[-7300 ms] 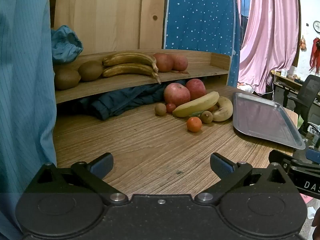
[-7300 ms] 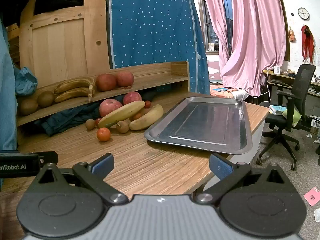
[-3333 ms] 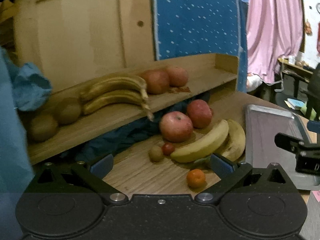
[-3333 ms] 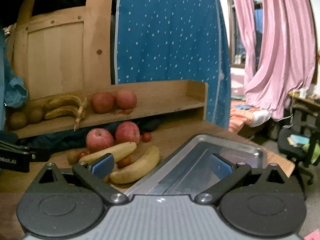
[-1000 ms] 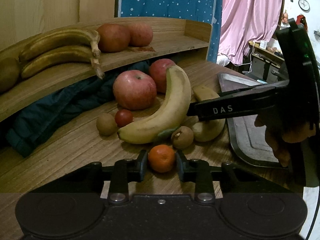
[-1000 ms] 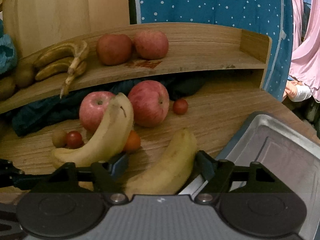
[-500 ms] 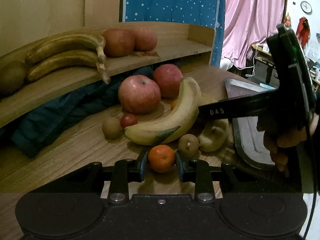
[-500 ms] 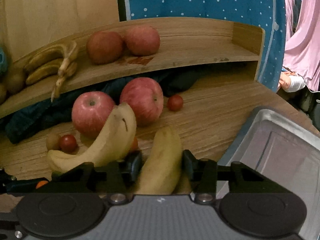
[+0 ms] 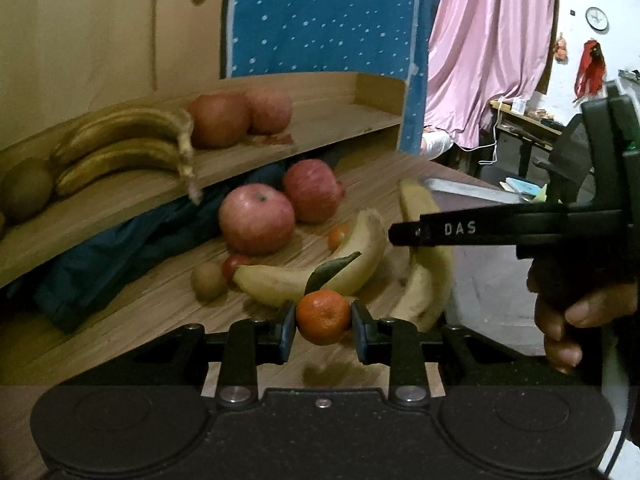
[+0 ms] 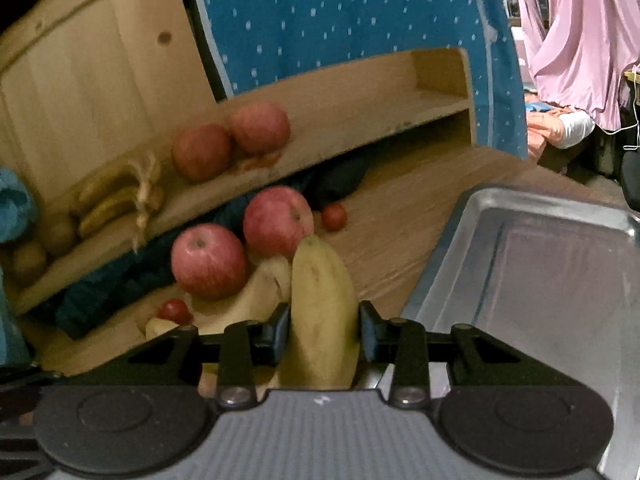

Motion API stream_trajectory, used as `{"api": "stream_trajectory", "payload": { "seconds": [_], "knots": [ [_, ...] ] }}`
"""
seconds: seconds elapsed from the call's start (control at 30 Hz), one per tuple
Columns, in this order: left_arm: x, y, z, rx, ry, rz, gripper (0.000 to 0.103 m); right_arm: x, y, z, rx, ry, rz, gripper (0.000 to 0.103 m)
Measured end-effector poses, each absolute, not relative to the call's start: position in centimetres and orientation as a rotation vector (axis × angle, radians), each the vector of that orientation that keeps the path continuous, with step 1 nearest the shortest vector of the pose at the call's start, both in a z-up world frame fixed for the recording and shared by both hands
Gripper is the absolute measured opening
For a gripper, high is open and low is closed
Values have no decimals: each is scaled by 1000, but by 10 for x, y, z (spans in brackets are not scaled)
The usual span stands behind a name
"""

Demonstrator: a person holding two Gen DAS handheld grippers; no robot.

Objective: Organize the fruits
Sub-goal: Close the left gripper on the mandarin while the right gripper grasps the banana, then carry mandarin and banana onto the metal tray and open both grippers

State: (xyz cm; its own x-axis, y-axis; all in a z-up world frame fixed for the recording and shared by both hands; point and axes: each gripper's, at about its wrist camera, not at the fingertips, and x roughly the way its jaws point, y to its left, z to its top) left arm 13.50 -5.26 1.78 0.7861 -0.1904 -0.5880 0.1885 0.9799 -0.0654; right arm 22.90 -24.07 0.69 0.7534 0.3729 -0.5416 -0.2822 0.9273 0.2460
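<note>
orange mandarin (image 9: 323, 316), yellow banana (image 10: 322, 312), red apples (image 9: 256, 218), blue white-dotted cloth (image 9: 324, 16), pink curtain (image 9: 492, 48)

Pink curtain (image 9: 492, 52) beside blue dotted cloth (image 9: 320, 16); wall clock (image 9: 597, 19).

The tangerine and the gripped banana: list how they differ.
The tangerine is round and orange; the banana is long and yellow. The tangerine sits in the left hand-held gripper, the banana in the right hand-held gripper. The tangerine carries a green leaf; the banana has none. Both are clamped between pads.
</note>
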Motion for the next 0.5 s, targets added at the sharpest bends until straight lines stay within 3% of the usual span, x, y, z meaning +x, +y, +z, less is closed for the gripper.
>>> {"api": "stream_trajectory", "payload": {
  "seconds": [0.5],
  "knots": [
    [147, -107, 31, 73, 589, -329, 31, 211, -298, 41, 192, 468, 278, 39]
  ]
}}
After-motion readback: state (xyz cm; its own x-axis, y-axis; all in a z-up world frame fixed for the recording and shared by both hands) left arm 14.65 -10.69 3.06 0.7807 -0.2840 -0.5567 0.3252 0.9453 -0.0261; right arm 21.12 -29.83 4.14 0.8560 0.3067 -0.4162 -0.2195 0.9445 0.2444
